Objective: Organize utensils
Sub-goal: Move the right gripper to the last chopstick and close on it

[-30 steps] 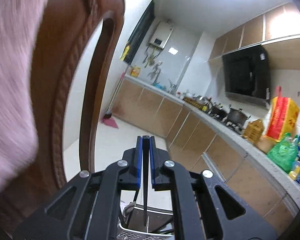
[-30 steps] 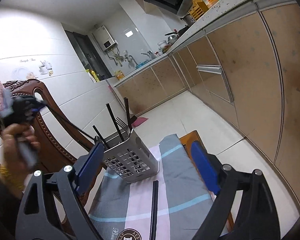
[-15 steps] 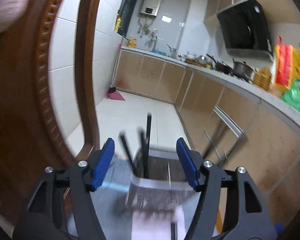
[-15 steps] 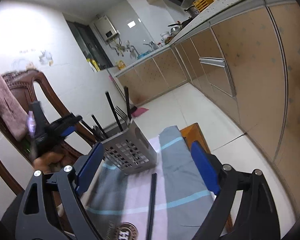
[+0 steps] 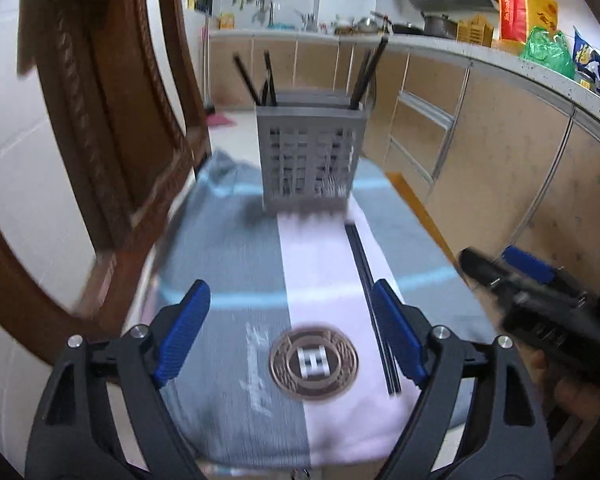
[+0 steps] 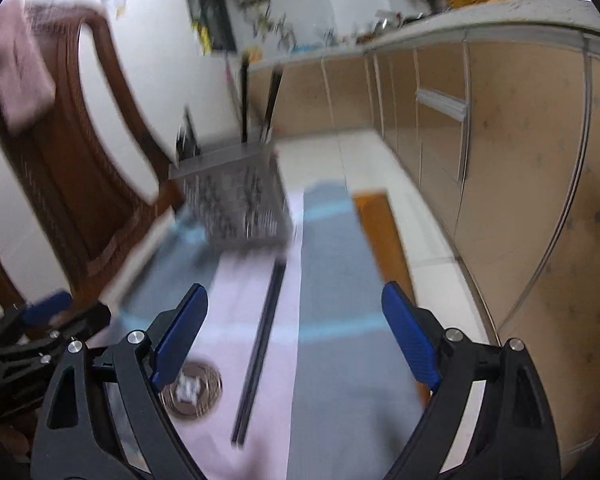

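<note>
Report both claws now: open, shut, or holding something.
Left claw: opening, nothing between its fingers.
Right claw: open, empty, above the chopsticks.

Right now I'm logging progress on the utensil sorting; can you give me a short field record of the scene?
holder: grey perforated utensil holder at the cloth's far end, dark utensils upright inside
loose item: black chopsticks flat on the cloth
left tongs: opening, nothing between them
right tongs: open, empty, above the chopsticks
</note>
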Available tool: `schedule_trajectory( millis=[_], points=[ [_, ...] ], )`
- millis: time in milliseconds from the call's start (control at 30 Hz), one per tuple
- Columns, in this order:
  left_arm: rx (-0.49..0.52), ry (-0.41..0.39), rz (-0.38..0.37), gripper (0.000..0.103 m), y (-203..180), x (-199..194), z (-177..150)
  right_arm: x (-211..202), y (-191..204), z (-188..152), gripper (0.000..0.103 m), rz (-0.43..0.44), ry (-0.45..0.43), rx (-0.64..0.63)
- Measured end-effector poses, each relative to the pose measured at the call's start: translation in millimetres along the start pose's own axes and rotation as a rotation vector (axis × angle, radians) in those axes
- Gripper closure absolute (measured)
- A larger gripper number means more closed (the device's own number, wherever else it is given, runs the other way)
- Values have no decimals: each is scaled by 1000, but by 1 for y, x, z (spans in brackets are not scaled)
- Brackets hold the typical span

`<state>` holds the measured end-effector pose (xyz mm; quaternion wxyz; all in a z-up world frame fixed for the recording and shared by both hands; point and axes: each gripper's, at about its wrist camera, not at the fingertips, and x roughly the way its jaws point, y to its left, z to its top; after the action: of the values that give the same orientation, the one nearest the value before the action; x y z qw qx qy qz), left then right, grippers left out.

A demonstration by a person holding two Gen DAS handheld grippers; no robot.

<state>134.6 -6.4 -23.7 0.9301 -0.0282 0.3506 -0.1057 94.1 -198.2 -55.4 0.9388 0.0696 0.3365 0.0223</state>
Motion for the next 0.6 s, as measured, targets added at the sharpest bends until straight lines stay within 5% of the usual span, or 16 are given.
schedule_trajectory(
  millis=[300, 367, 433, 600],
  points=[
    [-52, -26, 4, 20, 24, -8, 11, 78, 48, -23, 50, -38, 198, -85],
    [-61, -32, 13, 20, 30, -9, 13, 101, 54, -26, 69, -81, 246, -100],
    [-74, -31, 16, 20, 38, -10, 14, 119, 52, -29, 76, -98, 293, -80],
    [-118, -25, 18, 20, 55, -11, 17, 121, 60, -33, 90, -81, 284, -74]
  ],
)
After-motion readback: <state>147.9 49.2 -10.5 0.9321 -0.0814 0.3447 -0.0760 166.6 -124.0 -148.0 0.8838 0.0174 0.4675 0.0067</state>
